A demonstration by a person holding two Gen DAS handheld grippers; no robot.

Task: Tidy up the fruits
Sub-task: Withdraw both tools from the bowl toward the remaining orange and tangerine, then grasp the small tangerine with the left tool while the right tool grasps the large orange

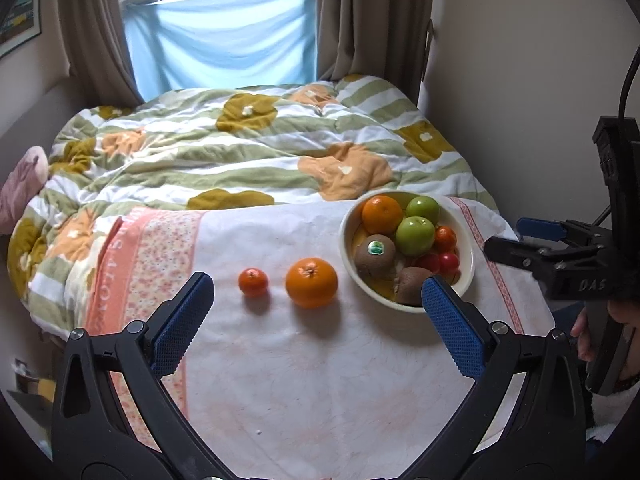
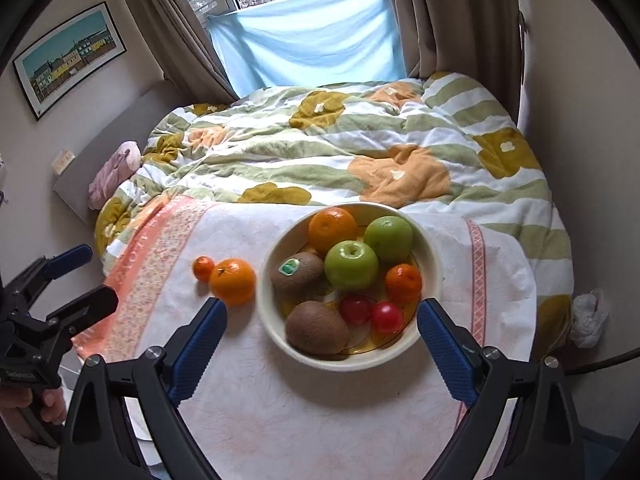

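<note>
A cream bowl (image 2: pixel 434 276) on a white cloth holds an orange (image 2: pixel 332 228), two green apples (image 2: pixel 351 265), two kiwis (image 2: pixel 317 329), a small mandarin (image 2: pixel 403 282) and two red fruits (image 2: pixel 386 317). A big orange (image 1: pixel 311 282) and a small mandarin (image 1: pixel 253 281) lie on the cloth left of the bowl (image 1: pixel 346 236). My left gripper (image 1: pixel 318 292) is open and empty, above the cloth near the big orange. My right gripper (image 2: pixel 322 316) is open and empty, its fingers either side of the bowl's near half. Each gripper shows at the other view's edge.
The white cloth (image 1: pixel 320 380) with pink borders lies over a bed with a flowered quilt (image 1: pixel 240 152). A pink pillow (image 2: pixel 116 172) is at the left. Curtains and a blue sheet (image 2: pixel 312 36) hang at the window behind. A white bag (image 2: pixel 588 316) is at the right.
</note>
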